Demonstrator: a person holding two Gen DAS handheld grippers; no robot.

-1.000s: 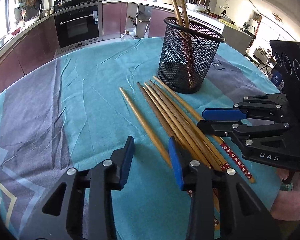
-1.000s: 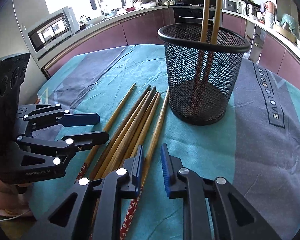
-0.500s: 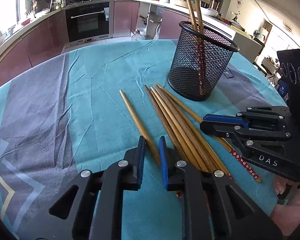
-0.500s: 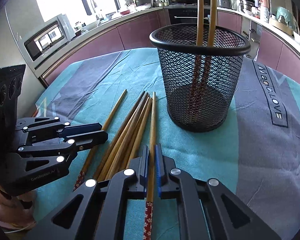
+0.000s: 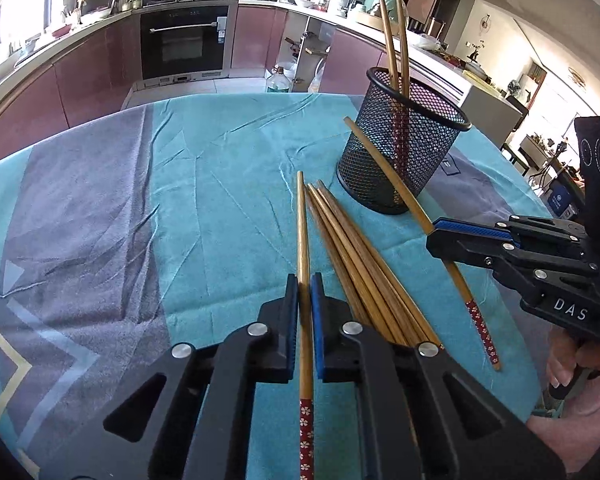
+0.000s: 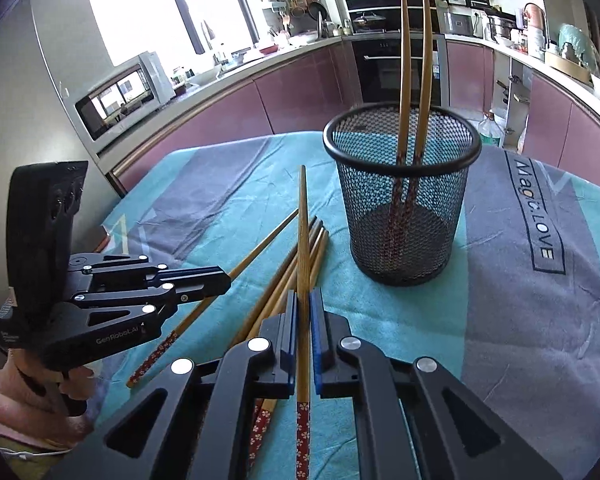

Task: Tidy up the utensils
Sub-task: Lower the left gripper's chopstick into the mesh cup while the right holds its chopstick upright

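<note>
1. Left wrist view: the left claw (image 5: 305,280) is clamped on one chopstick (image 5: 302,232), which points away over the tabletop (image 5: 220,184). A loose bundle (image 5: 356,256) lies just right of it. Far right stands the mesh cup (image 5: 404,160), holding two chopsticks.
2. Right wrist view: the right claw (image 6: 304,300) grips a second chopstick (image 6: 303,232), raised above the bundle, left of the cup.

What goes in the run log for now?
left claw: shut on chopstick | right claw: shut on chopstick, lifted | cup: two chopsticks | pile: on cloth
</note>
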